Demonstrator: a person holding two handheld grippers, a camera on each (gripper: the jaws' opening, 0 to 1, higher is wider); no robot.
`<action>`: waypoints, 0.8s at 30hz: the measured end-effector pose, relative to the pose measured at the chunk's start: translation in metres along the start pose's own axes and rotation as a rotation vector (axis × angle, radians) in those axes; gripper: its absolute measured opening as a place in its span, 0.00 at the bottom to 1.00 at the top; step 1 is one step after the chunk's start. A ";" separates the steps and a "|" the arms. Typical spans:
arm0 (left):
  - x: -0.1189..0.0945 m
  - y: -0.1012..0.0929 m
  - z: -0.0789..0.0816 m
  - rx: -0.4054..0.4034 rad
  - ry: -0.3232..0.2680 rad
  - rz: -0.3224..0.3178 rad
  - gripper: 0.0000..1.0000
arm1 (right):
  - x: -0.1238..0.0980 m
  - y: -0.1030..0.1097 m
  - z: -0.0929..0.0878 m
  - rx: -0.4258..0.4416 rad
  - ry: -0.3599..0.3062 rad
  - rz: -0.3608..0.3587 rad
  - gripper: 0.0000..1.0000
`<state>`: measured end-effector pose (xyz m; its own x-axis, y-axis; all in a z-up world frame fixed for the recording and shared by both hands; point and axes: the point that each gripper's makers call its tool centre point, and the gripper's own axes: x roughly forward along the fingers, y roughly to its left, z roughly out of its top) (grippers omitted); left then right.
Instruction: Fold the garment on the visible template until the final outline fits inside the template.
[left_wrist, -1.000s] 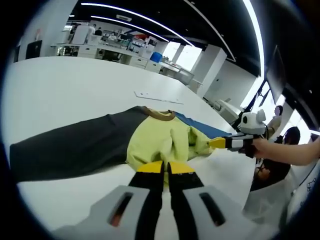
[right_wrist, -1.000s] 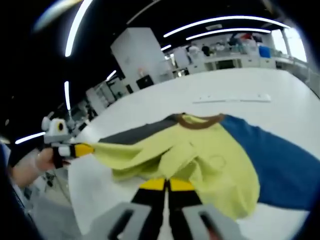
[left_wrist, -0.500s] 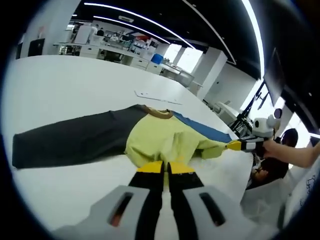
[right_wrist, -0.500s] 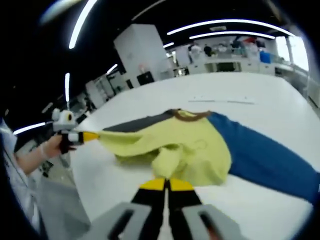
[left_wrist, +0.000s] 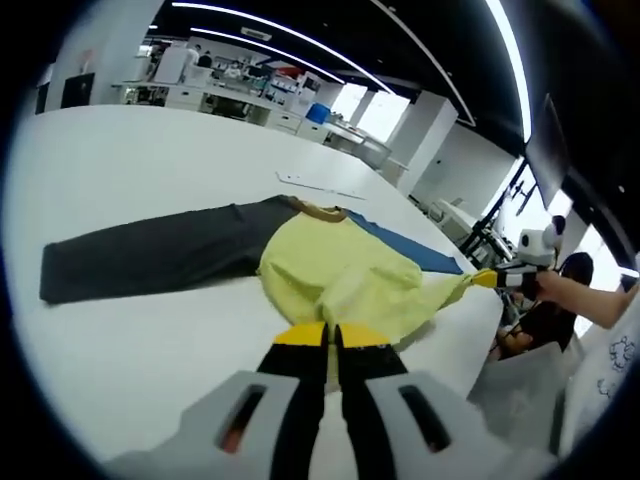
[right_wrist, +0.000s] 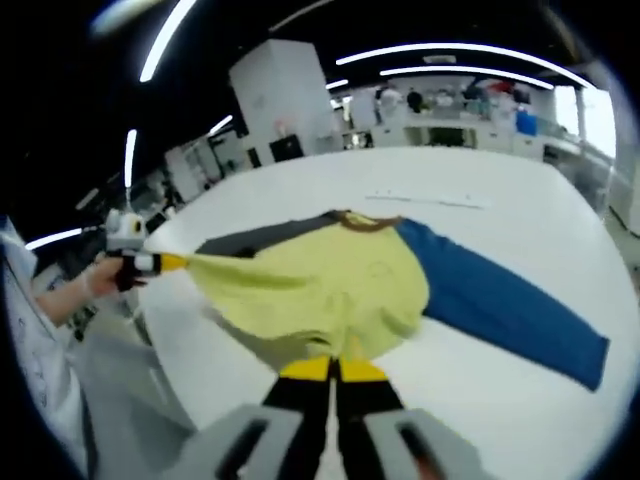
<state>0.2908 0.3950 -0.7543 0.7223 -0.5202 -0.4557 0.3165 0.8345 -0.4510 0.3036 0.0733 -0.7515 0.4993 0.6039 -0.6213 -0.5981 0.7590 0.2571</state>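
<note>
My wide white table (left_wrist: 120, 170) carries a long-sleeved garment (left_wrist: 330, 265) with a yellow-green body, brown collar, one dark grey sleeve and one blue sleeve, lying spread out; beyond the collar lies a thin pale flat strip (right_wrist: 428, 199) on the tabletop

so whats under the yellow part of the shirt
The white table shows around the yellow panel; both grippers, left and right, pinch its hem. Whatever lies beneath is covered.

Bare white table (left_wrist: 130, 170) all round the garment (left_wrist: 340, 275) — open tabletop w/ just a thin strip (right_wrist: 430, 199) beyond.
</note>
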 end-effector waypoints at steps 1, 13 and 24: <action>-0.002 -0.001 -0.003 -0.002 0.003 0.002 0.00 | -0.003 -0.003 -0.003 -0.003 0.005 -0.003 0.00; -0.016 -0.005 -0.043 -0.054 0.093 -0.016 0.00 | -0.031 0.005 -0.049 -0.127 0.144 -0.036 0.00; -0.023 -0.010 -0.079 0.055 0.229 -0.008 0.00 | -0.034 0.003 -0.084 -0.160 0.222 -0.061 0.00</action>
<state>0.2220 0.3842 -0.8001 0.5632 -0.5494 -0.6173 0.3592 0.8355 -0.4159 0.2319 0.0349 -0.7917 0.3988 0.4766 -0.7835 -0.6713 0.7338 0.1047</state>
